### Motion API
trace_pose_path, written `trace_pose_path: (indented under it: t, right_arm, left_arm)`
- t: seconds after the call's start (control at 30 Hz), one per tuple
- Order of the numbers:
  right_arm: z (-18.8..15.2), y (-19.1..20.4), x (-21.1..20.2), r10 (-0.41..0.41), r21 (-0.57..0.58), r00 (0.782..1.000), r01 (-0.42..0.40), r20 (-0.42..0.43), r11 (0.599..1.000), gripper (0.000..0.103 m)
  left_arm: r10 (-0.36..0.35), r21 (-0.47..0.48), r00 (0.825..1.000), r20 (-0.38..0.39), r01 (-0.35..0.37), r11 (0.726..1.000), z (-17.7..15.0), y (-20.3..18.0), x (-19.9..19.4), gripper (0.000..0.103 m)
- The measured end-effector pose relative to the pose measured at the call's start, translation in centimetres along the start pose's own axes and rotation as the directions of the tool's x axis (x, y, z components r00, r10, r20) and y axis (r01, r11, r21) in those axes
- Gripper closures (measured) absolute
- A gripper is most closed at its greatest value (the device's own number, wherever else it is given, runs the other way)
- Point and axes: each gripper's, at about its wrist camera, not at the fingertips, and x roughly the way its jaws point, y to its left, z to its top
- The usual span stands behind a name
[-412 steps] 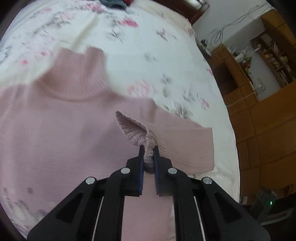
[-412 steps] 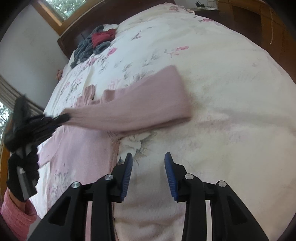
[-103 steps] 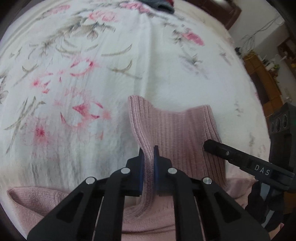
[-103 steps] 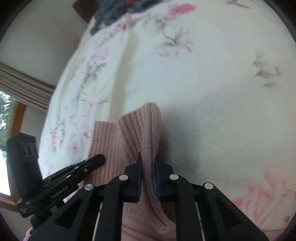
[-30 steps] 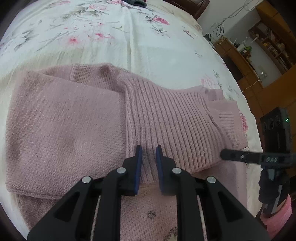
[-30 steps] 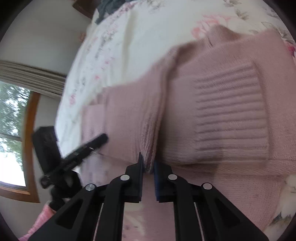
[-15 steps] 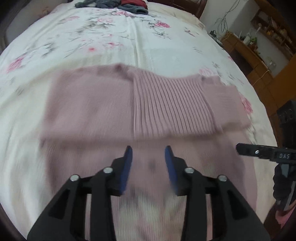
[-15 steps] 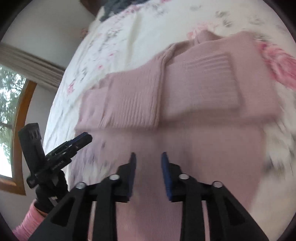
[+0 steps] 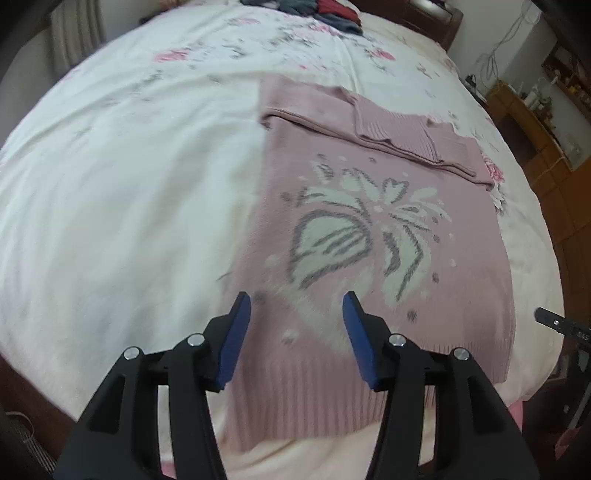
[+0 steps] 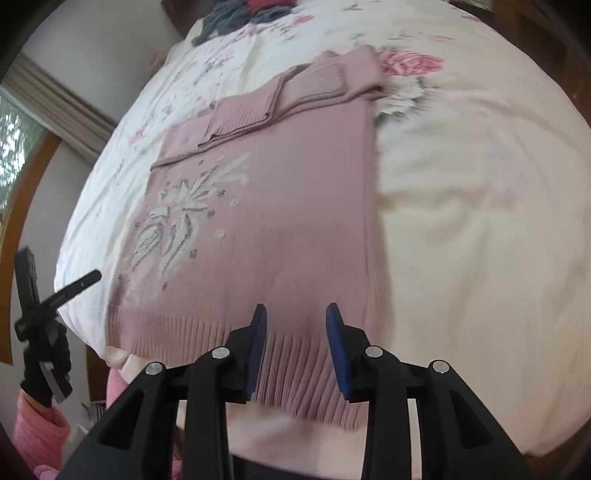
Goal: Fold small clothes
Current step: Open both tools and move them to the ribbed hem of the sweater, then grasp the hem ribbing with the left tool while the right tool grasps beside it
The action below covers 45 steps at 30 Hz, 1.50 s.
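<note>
Both grippers, left gripper [image 9: 296,338] and right gripper [image 10: 295,341], hover wide apart, empty, above sweater [image 9: 369,236] hem.

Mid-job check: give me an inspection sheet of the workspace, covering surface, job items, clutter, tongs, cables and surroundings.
Surface: white floral bedspread, rumpled on the right in the right wrist view.
Job's things: pink knitted sweater with a white flower motif lies flat, ribbed hem nearest the cameras; sleeves and ribbed collar folded across the far end.
Clutter: pile of grey and red clothes at the bed's far end.
Grippers: left tongs open, empty, above the hem; right tongs open, empty, above the hem.
Cables: thin wires on the wall beyond the bed.
Surroundings: wooden cabinets, curtained window.
</note>
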Motion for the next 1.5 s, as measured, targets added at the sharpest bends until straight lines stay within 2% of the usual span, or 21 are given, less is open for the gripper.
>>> trace_pose_path:
  t: [0.1,0.27,0.43,0.6,0.87,1.23,1.33,1.5]
  right_arm:
    - [-1.6,-0.4,-1.4,-0.014,0.012,1.000,0.014,0.012,1.000,0.062]
    - [-4.3,-1.2,-2.3,-0.034,0.014,0.999,0.034,0.001,0.999,0.059]
    - [-6.7,-2.9,-1.0,-0.050,0.042,0.997,0.052,-0.053,0.998,0.058]
    - [-7.7,-4.9,1.0,-0.050,0.087,0.994,0.059,-0.094,0.994,0.058]
    - [-8.3,-7.8,3.9,0.068,0.226,0.988,-0.036,-0.137,0.973,0.057]
    - [-7.9,-6.9,5.0,0.116,0.200,0.983,-0.085,-0.145,0.976,0.055]
    - [-7.9,-6.9,5.2,0.199,0.228,0.971,-0.165,-0.136,0.960,0.059]
    - [-7.7,-7.4,6.1,0.213,0.267,0.967,-0.170,-0.139,0.948,0.060]
  left_arm:
    - [0.014,-0.013,1.000,0.004,-0.014,1.000,-1.0,0.6,-1.5,0.045]
    - [0.032,0.005,0.999,0.008,-0.032,0.999,-2.7,1.3,-2.9,0.039]
    - [0.033,-0.016,0.998,-0.049,-0.034,0.999,-4.4,2.8,-1.8,0.039]
    - [0.029,-0.034,0.994,-0.109,-0.032,0.999,-5.9,3.9,-0.1,0.039]
    - [-0.048,-0.108,0.986,-0.160,0.031,0.994,-6.5,4.9,1.7,0.038]
    - [-0.125,-0.168,0.971,-0.202,0.092,0.981,-6.6,4.5,3.7,0.041]
    - [-0.131,-0.166,0.971,-0.200,0.098,0.981,-6.6,4.4,3.7,0.044]
    - [-0.148,-0.189,0.968,-0.203,0.109,0.976,-6.5,5.0,4.0,0.048]
